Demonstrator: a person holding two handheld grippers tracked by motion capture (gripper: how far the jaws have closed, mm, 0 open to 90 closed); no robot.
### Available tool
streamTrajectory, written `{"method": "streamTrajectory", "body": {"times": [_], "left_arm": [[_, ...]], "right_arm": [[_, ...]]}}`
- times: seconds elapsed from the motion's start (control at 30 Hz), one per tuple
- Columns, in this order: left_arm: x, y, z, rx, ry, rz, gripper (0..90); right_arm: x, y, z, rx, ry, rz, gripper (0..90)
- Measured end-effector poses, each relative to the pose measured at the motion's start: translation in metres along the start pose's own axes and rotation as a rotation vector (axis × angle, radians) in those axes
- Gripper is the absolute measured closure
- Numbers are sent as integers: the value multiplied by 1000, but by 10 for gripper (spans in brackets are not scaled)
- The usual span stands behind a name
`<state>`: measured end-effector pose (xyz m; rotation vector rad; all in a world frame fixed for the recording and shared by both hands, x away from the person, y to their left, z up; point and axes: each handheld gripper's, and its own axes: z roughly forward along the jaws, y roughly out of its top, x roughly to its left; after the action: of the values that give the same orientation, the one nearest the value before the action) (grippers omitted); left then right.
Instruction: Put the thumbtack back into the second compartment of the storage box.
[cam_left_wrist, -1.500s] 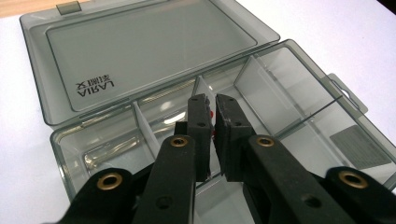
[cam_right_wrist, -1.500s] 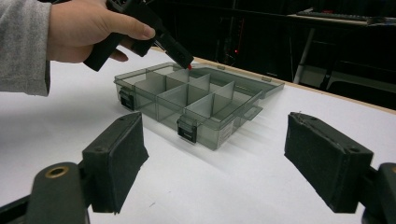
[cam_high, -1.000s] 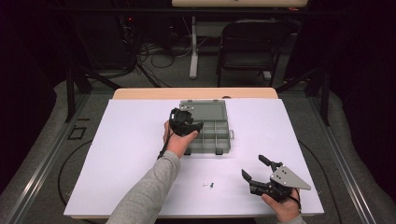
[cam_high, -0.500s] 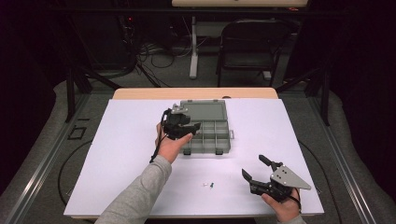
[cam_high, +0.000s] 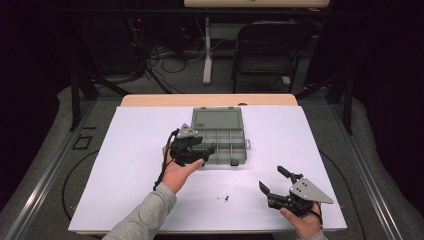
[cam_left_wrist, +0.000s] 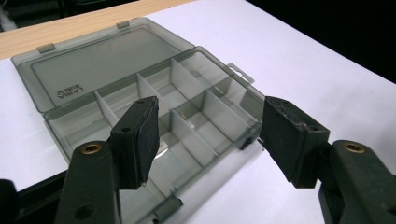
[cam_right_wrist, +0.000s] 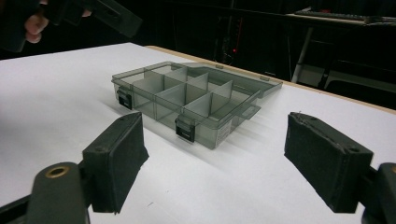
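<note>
A grey see-through compartment box (cam_high: 226, 142) lies mid-table with its lid folded flat behind it. My left gripper (cam_high: 207, 154) hovers at the box's front left corner, pointing across it. In the left gripper view its jaws (cam_left_wrist: 212, 135) stand wide apart over the dividers (cam_left_wrist: 187, 130); they have just been opening, and nothing is between the pads. My right gripper (cam_high: 270, 178) rests near the front right of the table, open and holding nothing. In the right gripper view (cam_right_wrist: 219, 158) it faces the box (cam_right_wrist: 187, 100) from a short distance.
One or two tiny parts (cam_high: 223, 198) lie on the white table cover (cam_high: 125, 165) between the two hands. The wooden table edge (cam_high: 160, 100) runs behind the box. A chair (cam_high: 270, 45) and cables stand on the floor beyond.
The left hand has drawn its gripper back toward me, from over the box to its front left corner. Its jaws stand wider. The right gripper has not moved.
</note>
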<state>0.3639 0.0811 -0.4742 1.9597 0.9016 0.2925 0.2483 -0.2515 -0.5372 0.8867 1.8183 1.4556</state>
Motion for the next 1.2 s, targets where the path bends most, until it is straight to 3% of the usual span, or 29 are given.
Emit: {"method": "streamTrajectory", "body": {"times": [0.57, 0.83, 1.0, 1.2], "left_arm": [[-24, -42, -6, 23, -41, 10, 429], [-33, -59, -6, 30, -63, 12, 500], [-39, -69, -2, 58, -82, 37, 567], [-46, -83, 5, 92, -122, 26, 631]], "right_arm": [[0, 0, 0, 0, -2, 9, 197], [0, 0, -1, 1, -3, 7, 196], [0, 0, 0, 2, -2, 6, 196], [1, 0, 0, 3, 1, 9, 196]]}}
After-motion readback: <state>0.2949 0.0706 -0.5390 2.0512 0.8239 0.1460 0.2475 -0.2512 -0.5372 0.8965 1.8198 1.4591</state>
